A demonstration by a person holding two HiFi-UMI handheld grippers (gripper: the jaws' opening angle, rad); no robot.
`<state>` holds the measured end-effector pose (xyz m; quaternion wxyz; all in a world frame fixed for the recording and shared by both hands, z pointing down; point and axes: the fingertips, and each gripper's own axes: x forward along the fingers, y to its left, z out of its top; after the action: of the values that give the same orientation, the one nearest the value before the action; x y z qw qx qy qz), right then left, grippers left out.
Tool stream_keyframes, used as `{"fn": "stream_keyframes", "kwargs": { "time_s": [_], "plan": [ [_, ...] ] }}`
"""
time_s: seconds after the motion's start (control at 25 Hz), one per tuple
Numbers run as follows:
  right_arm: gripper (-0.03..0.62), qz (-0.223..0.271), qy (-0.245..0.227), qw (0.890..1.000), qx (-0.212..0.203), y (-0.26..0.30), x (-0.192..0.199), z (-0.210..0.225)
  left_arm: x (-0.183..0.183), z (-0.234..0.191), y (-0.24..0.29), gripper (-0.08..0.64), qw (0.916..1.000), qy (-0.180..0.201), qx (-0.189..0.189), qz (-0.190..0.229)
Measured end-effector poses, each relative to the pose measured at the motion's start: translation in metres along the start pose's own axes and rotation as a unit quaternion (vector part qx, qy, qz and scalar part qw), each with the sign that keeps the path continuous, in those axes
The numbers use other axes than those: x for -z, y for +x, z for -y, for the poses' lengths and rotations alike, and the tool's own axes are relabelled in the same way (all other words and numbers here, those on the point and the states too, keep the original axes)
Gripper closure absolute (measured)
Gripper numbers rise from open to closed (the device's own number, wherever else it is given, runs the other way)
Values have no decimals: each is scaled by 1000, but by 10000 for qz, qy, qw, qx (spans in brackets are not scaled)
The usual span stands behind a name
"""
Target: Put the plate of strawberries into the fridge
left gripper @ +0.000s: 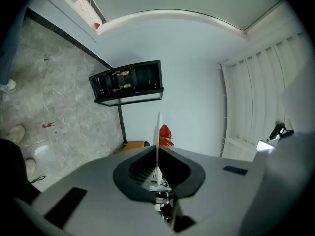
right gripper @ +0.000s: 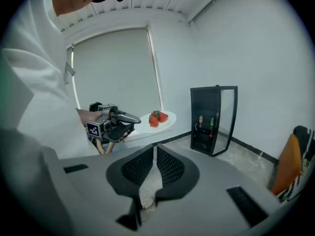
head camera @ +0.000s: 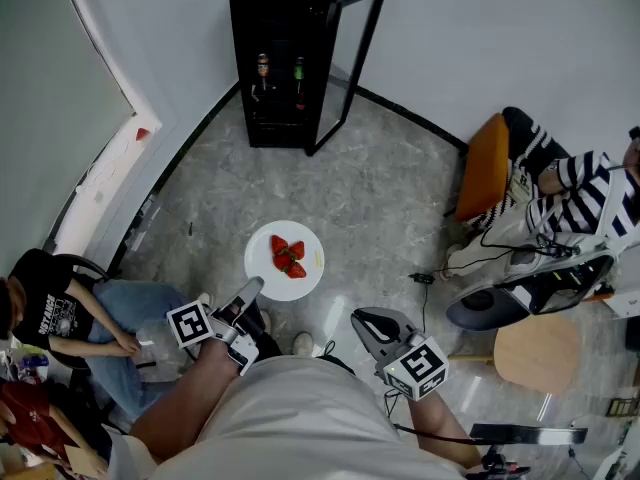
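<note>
Pinching plate (head camera: 262, 251) rim with left gripper (head camera: 250, 290) fingers; right gripper (head camera: 362, 320) fingers together, empty. Tilt likely spills strawberries (head camera: 288, 258) short of fridge (head camera: 280, 28).

- I see a pale grey short-sleeved shirt (head camera: 290, 418) on the wearer.
- Left gripper (head camera: 252, 291) and right gripper (head camera: 365, 321): grey moulded shells, black ribbed pads (right gripper: 170, 167).
- Each bears a white cube (head camera: 190, 323) with black square markers.

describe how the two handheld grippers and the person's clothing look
Both the left gripper and right gripper have grey shells, black ribbed pads and a white cube with black square markers. The person wears a pale top.
</note>
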<state>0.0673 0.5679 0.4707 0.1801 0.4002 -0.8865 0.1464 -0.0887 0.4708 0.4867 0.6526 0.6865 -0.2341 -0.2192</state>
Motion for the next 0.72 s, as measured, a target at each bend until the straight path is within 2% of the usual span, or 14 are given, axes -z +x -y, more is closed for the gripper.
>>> {"fn": "stream_keyframes", "kwargs": {
  "time_s": [0.24, 0.36, 0.52, 0.72],
  "plan": [
    [557, 41, -8, 10000, -70, -29, -9, -14, 8, 22, -9, 534, 9997, 167, -81, 145],
    [557, 72, -42, 9998, -165, -33, -13, -16, 9, 34, -9, 534, 9996, 124, 25, 244],
    [557, -9, -86, 9996, -285, -41, -13, -9, 9, 42, -9, 534, 9987, 109, -11, 495],
    [555, 59, 38, 9977, -673, -40, -24, -1, -2, 46, -6, 534, 9973, 47, -200, 708]
  ]
}}
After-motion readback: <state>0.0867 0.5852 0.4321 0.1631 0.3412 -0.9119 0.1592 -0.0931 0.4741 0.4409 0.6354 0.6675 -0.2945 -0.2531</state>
